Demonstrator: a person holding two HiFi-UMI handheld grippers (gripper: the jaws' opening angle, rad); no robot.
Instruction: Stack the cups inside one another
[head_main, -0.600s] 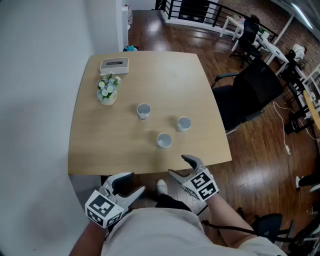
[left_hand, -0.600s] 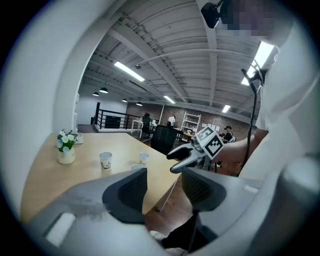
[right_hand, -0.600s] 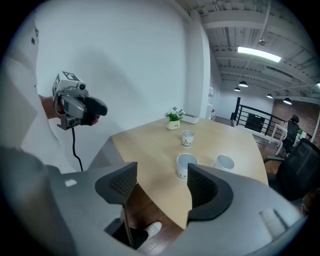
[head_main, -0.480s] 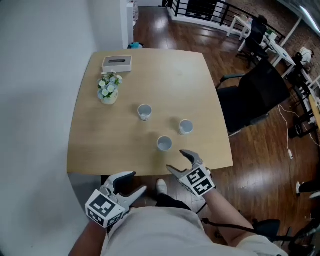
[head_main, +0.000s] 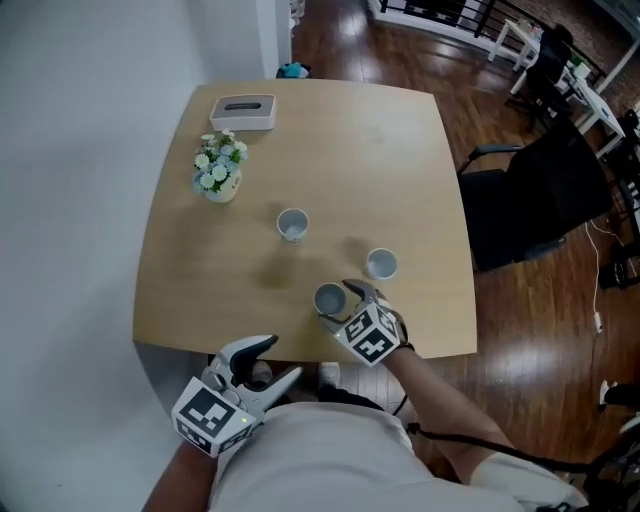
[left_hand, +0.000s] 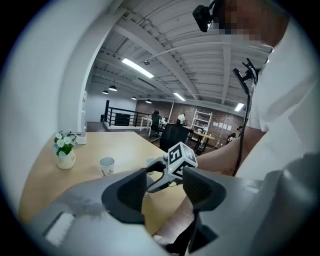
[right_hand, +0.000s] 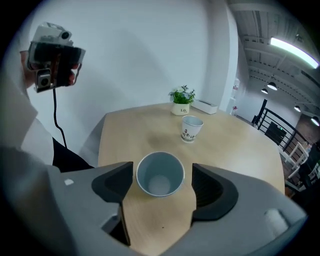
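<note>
**Head view.** Three cups stand upright and apart on the wooden table (head_main: 200, 290). The far cup (head_main: 292, 224) is toward the middle, the side cup (head_main: 381, 264) is to the right, and the near cup (head_main: 329, 298) is close to the front edge. The right gripper (head_main: 338, 305) reaches over that edge, with the near cup between its jaws. The left gripper (head_main: 278, 358) hangs below the table edge, well apart from the cups. A flower pot (head_main: 218, 175) and a tissue box (head_main: 243, 110) sit at the far left.

**Left gripper view.** The left gripper (left_hand: 165, 190) has its jaws spread, with nothing held between them. Beyond the gap, the right gripper's marker cube (left_hand: 180, 159) shows. The far cup (left_hand: 106, 166) and the flower pot (left_hand: 65, 152) stand on the table behind.

**Right gripper view.** The right gripper (right_hand: 161, 175) has its jaws spread, one on each side of the near cup (right_hand: 160, 173). A narrow gap shows on each side, and there is no visible contact. The cup's mouth faces up and it is empty. The far cup (right_hand: 191, 128) stands farther on, with the flower pot (right_hand: 181, 106) and the tissue box (right_hand: 205, 106) behind it.
</note>
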